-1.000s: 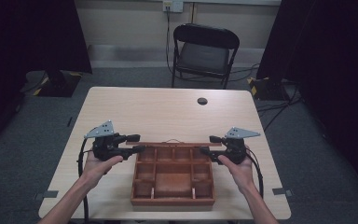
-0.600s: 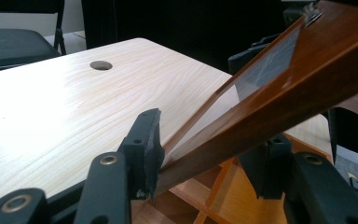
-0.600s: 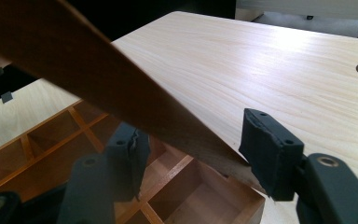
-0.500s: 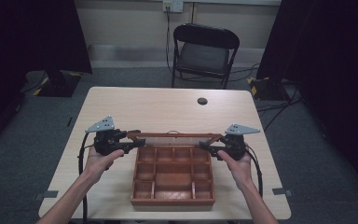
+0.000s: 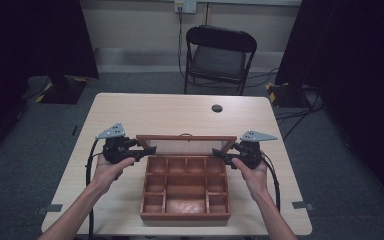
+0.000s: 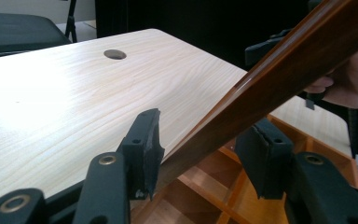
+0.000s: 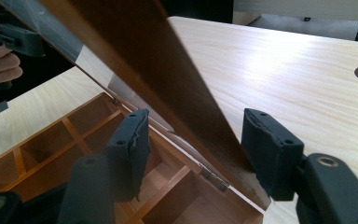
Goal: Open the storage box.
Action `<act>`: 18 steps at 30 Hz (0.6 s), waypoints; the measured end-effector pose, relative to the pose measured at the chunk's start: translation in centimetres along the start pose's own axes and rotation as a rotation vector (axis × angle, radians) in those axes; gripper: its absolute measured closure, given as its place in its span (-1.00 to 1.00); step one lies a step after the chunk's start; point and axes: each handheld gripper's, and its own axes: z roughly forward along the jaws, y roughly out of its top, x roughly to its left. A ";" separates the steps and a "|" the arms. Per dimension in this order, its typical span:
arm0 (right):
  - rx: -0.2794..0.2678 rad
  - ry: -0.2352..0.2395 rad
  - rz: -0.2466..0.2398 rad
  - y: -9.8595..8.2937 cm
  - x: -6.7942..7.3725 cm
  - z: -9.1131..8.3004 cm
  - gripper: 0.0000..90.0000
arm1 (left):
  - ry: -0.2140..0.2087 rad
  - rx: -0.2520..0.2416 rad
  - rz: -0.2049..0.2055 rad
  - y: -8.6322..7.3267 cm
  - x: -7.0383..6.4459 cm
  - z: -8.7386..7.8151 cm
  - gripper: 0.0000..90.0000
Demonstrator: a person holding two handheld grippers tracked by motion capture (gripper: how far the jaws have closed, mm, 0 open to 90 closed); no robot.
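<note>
A brown wooden box (image 5: 185,216) with several open compartments sits at the table's near middle. Its glass-paned lid (image 5: 185,146) stands raised on the far hinge. My left gripper (image 5: 150,150) is at the lid's left end and my right gripper (image 5: 219,155) at its right end. In the left gripper view the lid's frame (image 6: 284,70) slants between the spread jaws of the left gripper (image 6: 198,149), above the compartments (image 6: 205,182). The right gripper (image 7: 193,149) likewise straddles the lid's edge (image 7: 158,70) over the box (image 7: 51,149). Both are open.
The light wood table (image 5: 155,115) has a round cable hole (image 5: 217,108) at the far middle. A black folding chair (image 5: 220,55) stands beyond the table. Cables trail from both grippers toward the near edge.
The lid has swung up from low over the box to standing raised. Both grippers moved slightly away from me and upward with its ends.
</note>
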 end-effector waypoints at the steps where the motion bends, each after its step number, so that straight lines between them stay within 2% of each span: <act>1: -0.001 0.000 -0.001 0.0 0.0 0.0 -0.07 | 0.001 0.005 -0.003 -0.1 0.0 0.2 0.12; 2: -0.002 -0.001 -0.001 0.0 0.0 0.1 -0.07 | 0.007 0.011 0.007 -0.1 0.1 0.3 0.13; 5: 0.001 -0.002 -0.001 0.0 -0.1 0.2 -0.12 | 0.009 0.006 -0.007 -0.1 0.1 0.4 0.17; 13: 0.010 -0.013 0.009 -0.2 -0.7 0.8 -0.21 | 0.015 -0.002 -0.009 0.0 0.5 0.5 0.19; 18: 0.025 0.000 0.018 -0.2 -0.7 1.7 -0.15 | 0.025 0.007 -0.020 -0.2 1.0 0.7 0.22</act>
